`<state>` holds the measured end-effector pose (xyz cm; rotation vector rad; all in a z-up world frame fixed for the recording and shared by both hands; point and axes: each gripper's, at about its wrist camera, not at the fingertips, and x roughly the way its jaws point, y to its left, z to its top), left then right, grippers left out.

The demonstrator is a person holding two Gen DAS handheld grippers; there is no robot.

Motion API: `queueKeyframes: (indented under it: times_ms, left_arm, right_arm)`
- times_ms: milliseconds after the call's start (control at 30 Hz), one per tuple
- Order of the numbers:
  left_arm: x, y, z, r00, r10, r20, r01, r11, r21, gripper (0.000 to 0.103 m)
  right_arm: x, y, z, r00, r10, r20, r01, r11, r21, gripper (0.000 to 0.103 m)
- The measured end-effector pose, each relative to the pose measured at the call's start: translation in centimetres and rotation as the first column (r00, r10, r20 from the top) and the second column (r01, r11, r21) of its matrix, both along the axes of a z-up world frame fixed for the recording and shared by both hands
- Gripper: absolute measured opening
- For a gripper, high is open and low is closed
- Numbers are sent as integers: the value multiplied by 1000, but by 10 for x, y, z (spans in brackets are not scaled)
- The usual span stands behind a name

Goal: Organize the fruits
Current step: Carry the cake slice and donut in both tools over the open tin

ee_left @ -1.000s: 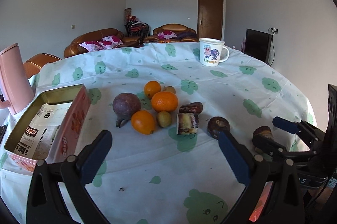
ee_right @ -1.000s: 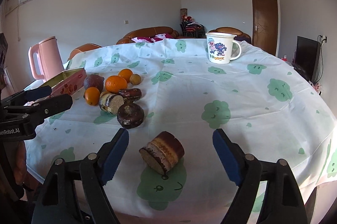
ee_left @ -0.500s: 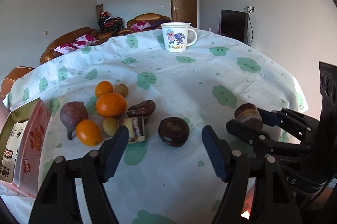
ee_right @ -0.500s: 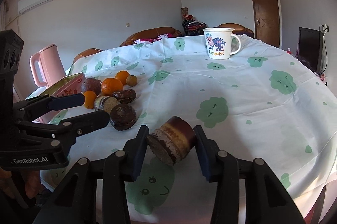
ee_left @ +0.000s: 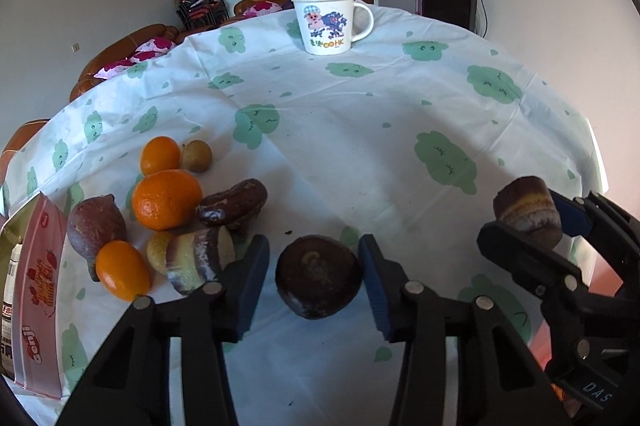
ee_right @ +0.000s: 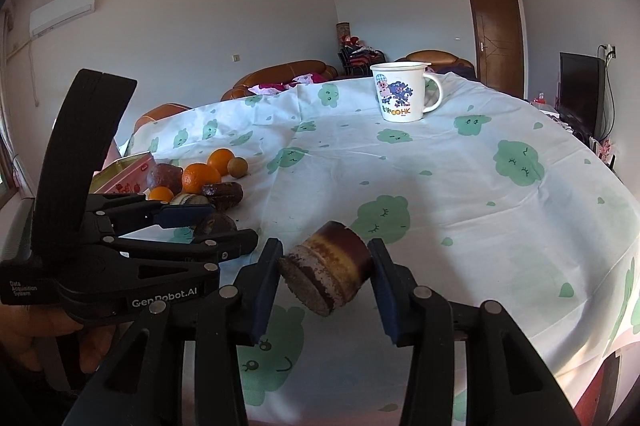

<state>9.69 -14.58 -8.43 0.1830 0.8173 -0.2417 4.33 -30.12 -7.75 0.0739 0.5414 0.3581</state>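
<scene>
Right tongs (ee_right: 326,276) clamped on brown layered cylindrical cake piece (ee_right: 327,268), raised off the bench (ee_right: 460,186) near its right front edge. Left tongs (ee_left: 314,276) spread either side of round dark chocolate-coated cake (ee_left: 318,276) on the cloth; blue pads (ee_left: 374,276) just beside it, contact unclear. Fruit cluster toward left edge: large orange (ee_left: 166,199), two small oranges (ee_left: 160,155), purple-brown passion fruit (ee_left: 96,226), beside pink open tin box (ee_left: 38,290). White cartoon-print mug (ee_left: 326,22) at far edge
</scene>
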Motion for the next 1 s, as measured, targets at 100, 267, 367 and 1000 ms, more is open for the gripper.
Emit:
queueKeyframes:
  times_ms: [100,267,367,1000]
  left_arm:
    - [-2,3,1,1000,-2,1,2,1000,-18,40]
    - [-11,6,7,999,-14,48,16,999,-32,39]
    - [-17,13,17,996,3,92,1,999,-43,39]
    - [-45,73,68,947,150,285,-128,987,-93,39]
  right_arm:
    - [-1,0,3,1000,2,8,-2,1000,-3,46]
    - [-3,4,11,1000,12,26,-12,1000,-13,46]
    - [-3,8,17,999,20,44,-19,1000,-18,46]
    - [0,60,56,981,127,146,-120,991,-57,46]
